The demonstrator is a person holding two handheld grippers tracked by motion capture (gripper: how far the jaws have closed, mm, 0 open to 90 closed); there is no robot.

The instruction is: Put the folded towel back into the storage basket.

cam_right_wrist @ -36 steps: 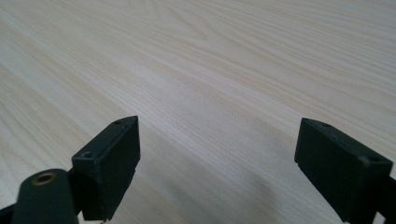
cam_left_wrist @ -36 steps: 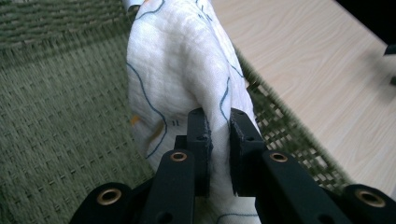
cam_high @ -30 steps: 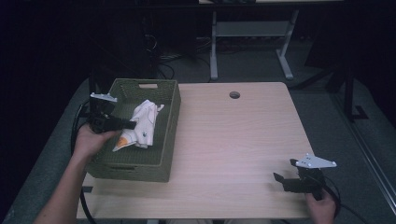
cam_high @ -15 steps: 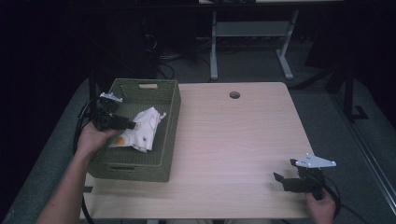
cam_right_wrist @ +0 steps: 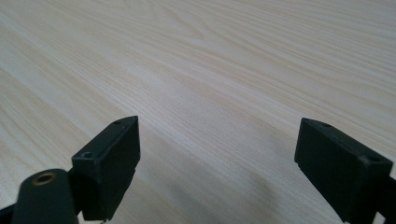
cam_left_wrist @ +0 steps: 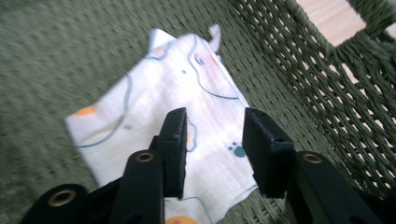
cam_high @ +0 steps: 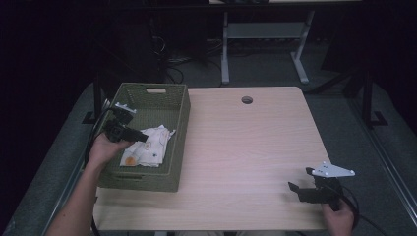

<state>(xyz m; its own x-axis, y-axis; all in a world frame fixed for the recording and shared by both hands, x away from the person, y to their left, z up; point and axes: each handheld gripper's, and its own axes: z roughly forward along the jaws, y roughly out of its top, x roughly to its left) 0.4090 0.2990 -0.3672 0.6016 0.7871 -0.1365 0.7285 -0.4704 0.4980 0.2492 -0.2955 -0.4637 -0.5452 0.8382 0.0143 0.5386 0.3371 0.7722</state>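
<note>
Hovering left gripper (cam_left_wrist: 212, 140) over cloth (cam_left_wrist: 173, 116), jaws parted

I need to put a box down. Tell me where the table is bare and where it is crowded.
The table is bare from the basket on the left across to the right edge, between the round hole at the back and the right gripper near the front corner. The crowded spot is the basket: a cloth lies in it, with the left gripper above.

Basket left, open tabletop right.
Basket (cam_high: 174, 147) sits on tabletop (cam_high: 246, 157) left edge, cloth (cam_high: 147, 150) inside it; left hand-held gripper (cam_high: 142, 138) over cloth, right hand-held gripper (cam_high: 300, 181) near front-right corner.
</note>
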